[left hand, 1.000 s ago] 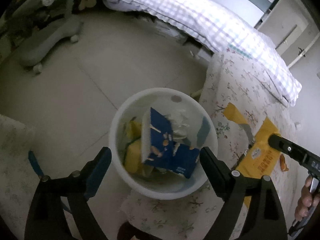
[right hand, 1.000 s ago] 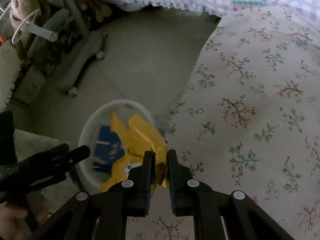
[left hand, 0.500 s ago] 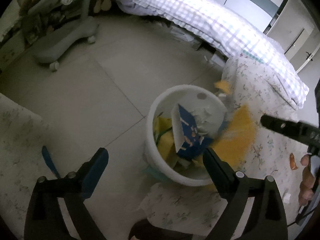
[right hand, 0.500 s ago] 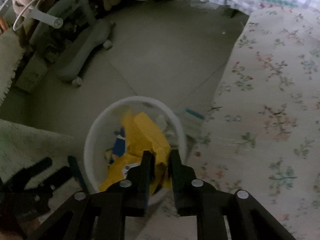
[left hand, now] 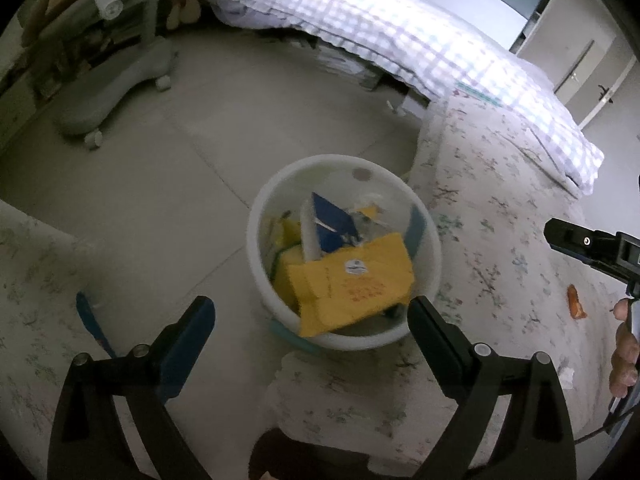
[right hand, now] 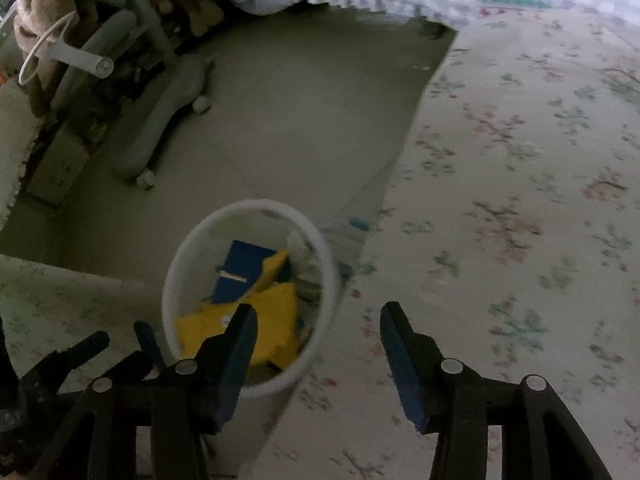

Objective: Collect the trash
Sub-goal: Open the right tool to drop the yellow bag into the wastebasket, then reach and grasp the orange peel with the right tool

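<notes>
A white round bin (left hand: 256,240) stands on the floor beside a floral cloth. In it lie a yellow packet (left hand: 352,280), a blue box (left hand: 332,224) and other scraps. My left gripper (left hand: 310,308) hangs wide open above the bin's near rim and holds nothing. My right gripper (right hand: 319,310) is opening its jaws over the bin's right edge (right hand: 180,264), with nothing between them. The yellow packet (right hand: 276,312) rests loose in the bin below it. The right gripper (left hand: 580,242) also shows at the right of the left wrist view.
The floral cloth (left hand: 500,208) covers the ground right of and in front of the bin, with an orange scrap (left hand: 575,302) on it. A checked quilt (left hand: 380,20) lies behind. A grey wheeled chair base (left hand: 112,92) stands at the far left. A hand (left hand: 624,356) is at the right edge.
My right gripper opened and let go of the yellow packet, which dropped into the bin. My left gripper drew back from the bin, still open.
</notes>
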`<state>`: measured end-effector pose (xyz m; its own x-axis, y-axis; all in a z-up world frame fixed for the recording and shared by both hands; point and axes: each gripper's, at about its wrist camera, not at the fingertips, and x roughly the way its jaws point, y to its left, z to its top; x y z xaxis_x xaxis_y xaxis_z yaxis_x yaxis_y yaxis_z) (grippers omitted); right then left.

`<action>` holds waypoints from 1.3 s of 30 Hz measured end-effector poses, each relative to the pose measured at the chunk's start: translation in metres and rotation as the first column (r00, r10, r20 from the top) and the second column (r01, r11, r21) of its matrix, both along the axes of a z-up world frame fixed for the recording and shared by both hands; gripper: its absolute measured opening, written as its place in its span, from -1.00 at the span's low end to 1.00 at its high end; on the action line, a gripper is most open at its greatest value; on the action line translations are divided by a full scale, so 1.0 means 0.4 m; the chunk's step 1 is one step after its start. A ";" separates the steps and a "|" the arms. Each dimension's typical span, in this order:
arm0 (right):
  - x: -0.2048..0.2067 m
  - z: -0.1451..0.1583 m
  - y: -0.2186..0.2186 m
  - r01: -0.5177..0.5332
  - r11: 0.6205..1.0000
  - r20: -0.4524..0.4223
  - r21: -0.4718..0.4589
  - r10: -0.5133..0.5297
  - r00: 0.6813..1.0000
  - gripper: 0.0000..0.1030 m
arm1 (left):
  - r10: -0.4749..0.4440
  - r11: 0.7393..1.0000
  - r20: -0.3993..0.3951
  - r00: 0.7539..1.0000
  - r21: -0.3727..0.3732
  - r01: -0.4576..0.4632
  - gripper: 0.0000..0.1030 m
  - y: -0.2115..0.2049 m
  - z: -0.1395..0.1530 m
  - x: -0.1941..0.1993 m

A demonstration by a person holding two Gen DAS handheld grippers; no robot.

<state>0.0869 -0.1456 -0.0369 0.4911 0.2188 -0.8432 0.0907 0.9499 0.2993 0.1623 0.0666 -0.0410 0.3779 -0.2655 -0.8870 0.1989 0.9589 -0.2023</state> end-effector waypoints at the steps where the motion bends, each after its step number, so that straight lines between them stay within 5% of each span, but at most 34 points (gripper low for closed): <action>1: -0.014 0.007 -0.015 0.010 1.000 0.003 -0.004 -0.010 1.000 0.11 | -0.005 1.000 0.002 1.000 -0.003 0.005 0.91 -0.007 0.006 -0.005; 19: -0.276 0.083 -0.302 0.113 0.974 -0.011 -0.198 -0.118 0.993 0.33 | -0.139 0.990 -0.018 0.990 -0.018 0.139 0.91 -0.170 0.052 -0.101; 30: -0.413 0.036 -0.527 0.273 0.935 -0.073 -0.226 -0.296 0.952 0.34 | -0.216 0.976 -0.067 0.974 0.003 0.216 0.91 -0.280 0.046 -0.139; 39: -0.398 -0.062 -0.618 0.338 0.923 -0.130 -0.183 -0.363 0.923 0.32 | -0.269 0.962 -0.117 0.956 0.019 0.273 0.91 -0.343 0.025 -0.149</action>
